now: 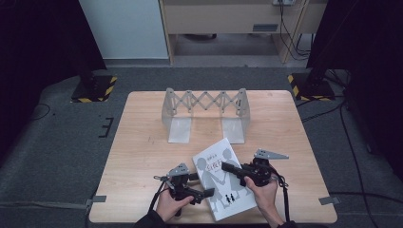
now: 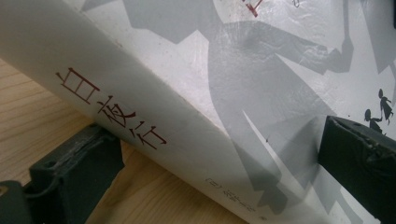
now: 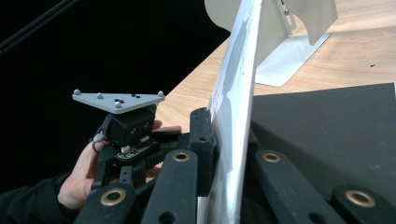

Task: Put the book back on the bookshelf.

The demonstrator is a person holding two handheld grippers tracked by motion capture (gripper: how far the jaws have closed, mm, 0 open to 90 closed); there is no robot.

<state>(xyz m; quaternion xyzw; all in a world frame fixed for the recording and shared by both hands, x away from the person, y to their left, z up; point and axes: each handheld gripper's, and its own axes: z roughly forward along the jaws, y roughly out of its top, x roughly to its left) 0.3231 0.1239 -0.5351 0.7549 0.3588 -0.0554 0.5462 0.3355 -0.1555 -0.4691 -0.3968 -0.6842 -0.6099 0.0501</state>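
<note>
White paperback book (image 1: 223, 183) with grey silhouettes lies near the table's front edge.

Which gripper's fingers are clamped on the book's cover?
The right gripper: its fingers pinch the thin white cover of the book. The left gripper has its fingers wide apart, straddling the spine.

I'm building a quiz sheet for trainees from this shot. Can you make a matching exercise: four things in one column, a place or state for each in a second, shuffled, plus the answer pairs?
Things:
1. book
2. expanding metal rack
3. right gripper
4. left gripper

Places or states:
A. stands at the far middle of the table
B. jaws set to either side of the spine, one low by the table, one over the cover
C. white cover with grey figures, near the table's front edge
D. jaws clamped on the cover's edge

Pairs: 1-C, 2-A, 3-D, 4-B
</note>
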